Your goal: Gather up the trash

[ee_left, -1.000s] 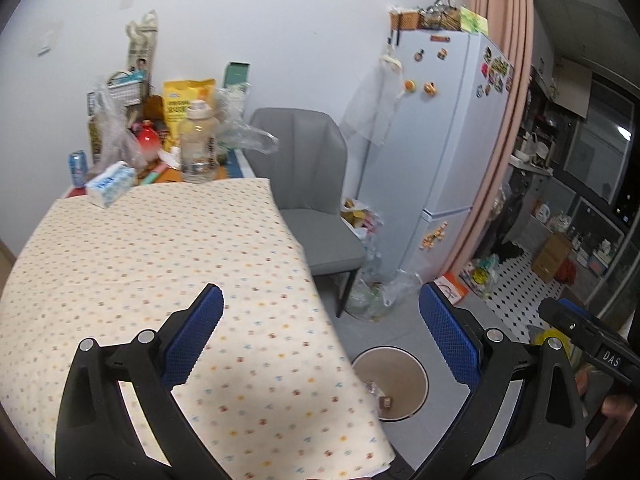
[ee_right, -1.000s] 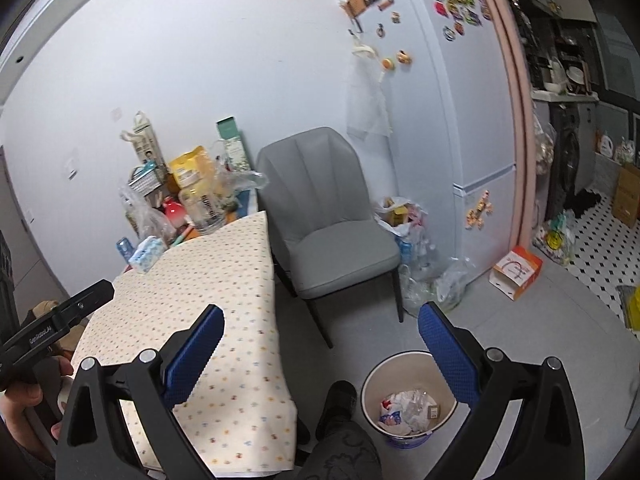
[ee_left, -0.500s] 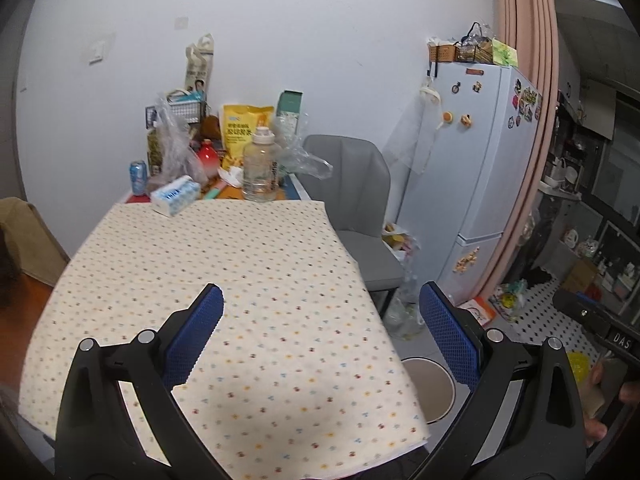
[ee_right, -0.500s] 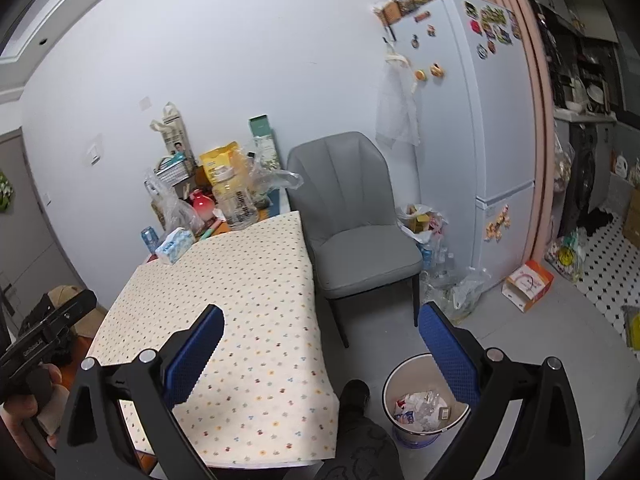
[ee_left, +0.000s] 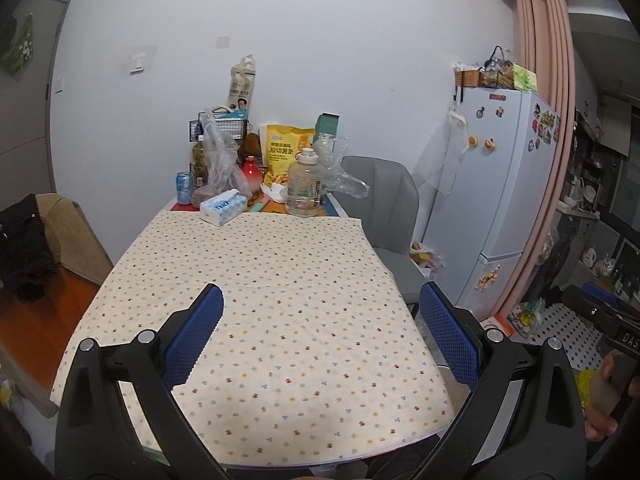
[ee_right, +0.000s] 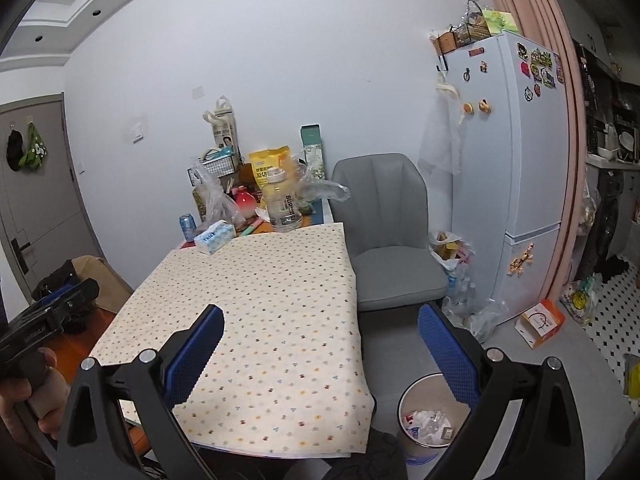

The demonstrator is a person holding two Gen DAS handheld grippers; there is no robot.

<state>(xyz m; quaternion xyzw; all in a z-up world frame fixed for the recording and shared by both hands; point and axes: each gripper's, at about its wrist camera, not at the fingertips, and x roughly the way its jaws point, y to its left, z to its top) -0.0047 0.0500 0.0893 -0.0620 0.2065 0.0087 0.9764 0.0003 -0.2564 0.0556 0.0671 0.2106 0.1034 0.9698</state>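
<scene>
My left gripper (ee_left: 320, 312) is open and empty, held above the near half of a table with a dotted cloth (ee_left: 260, 280). My right gripper (ee_right: 320, 332) is open and empty, above the table's near right corner (ee_right: 280, 320). A round trash bin (ee_right: 430, 420) with crumpled wrappers stands on the floor right of the table, below the right finger. The left gripper's body shows at the left edge of the right wrist view (ee_right: 44, 320). The right gripper's body shows at the right edge of the left wrist view (ee_left: 600, 316).
At the table's far end stand a tissue box (ee_left: 223, 208), a blue can (ee_left: 184, 187), a big clear bottle (ee_left: 305, 190), a yellow snack bag (ee_left: 286, 152) and plastic bags (ee_left: 220, 168). A grey chair (ee_right: 384, 232), a white fridge (ee_right: 516, 168) and floor bags (ee_right: 452, 248) stand right.
Both grippers have swung left and up, from over the bin and floor toward the table. The table now fills the middle of both views. Both stay open.
</scene>
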